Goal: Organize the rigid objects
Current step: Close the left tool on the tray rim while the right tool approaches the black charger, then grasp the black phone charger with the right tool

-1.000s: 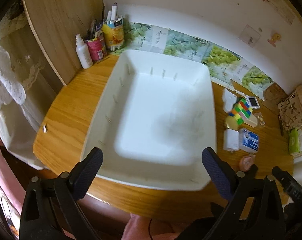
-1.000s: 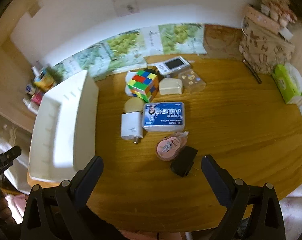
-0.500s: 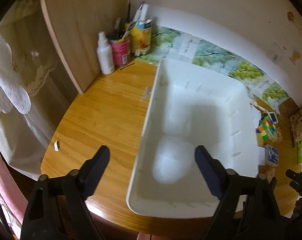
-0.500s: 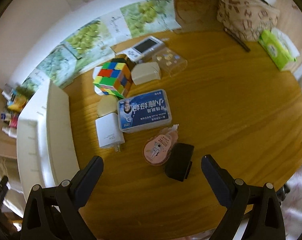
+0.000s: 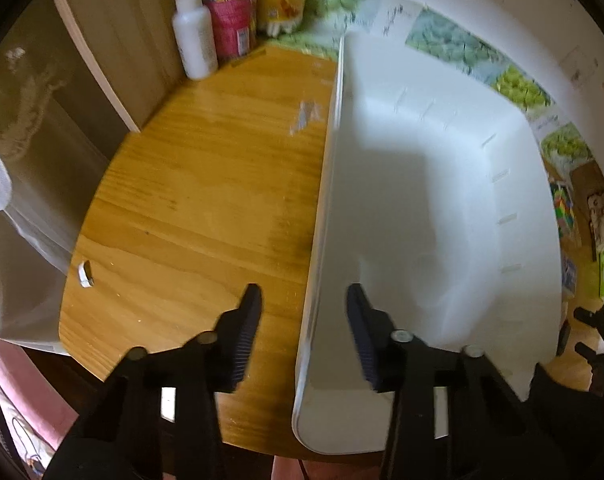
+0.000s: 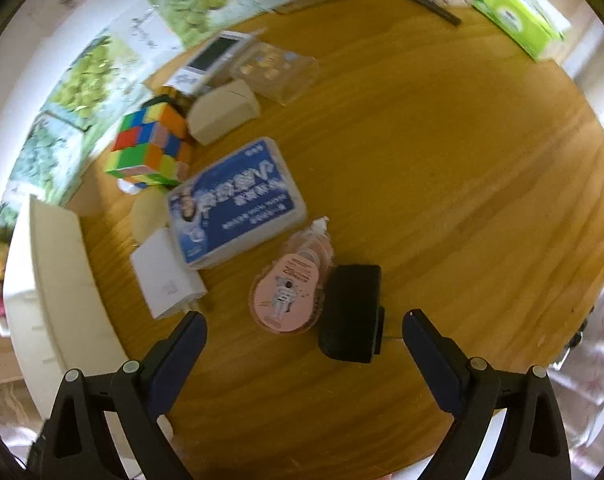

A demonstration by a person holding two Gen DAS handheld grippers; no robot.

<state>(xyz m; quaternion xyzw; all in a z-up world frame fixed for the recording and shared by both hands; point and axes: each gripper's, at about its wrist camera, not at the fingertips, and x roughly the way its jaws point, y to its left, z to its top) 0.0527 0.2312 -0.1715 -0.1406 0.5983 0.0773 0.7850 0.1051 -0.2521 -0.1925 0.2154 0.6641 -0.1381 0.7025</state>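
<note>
My left claw [image 5: 302,312] has slid to straddle the white plastic bin's [image 5: 441,200] left wall, jaws half-open; my right claw [image 6: 303,332], spread wide, hangs over the black box [image 6: 351,312].

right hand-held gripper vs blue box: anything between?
Yes. In the right wrist view the pink tape dispenser lies between the right hand-held gripper and the blue box.

**Black frames, dark blue pads**

The left gripper [image 5: 302,312] and the right gripper [image 6: 303,336] share one build: matte black angular arms with triangular cut-outs and round silver screw heads at the joints. Their fingers [image 5: 246,328] carry dark navy ribbed pads. A sliver of bare skin [image 5: 288,470] shows at the bottom edge.
</note>
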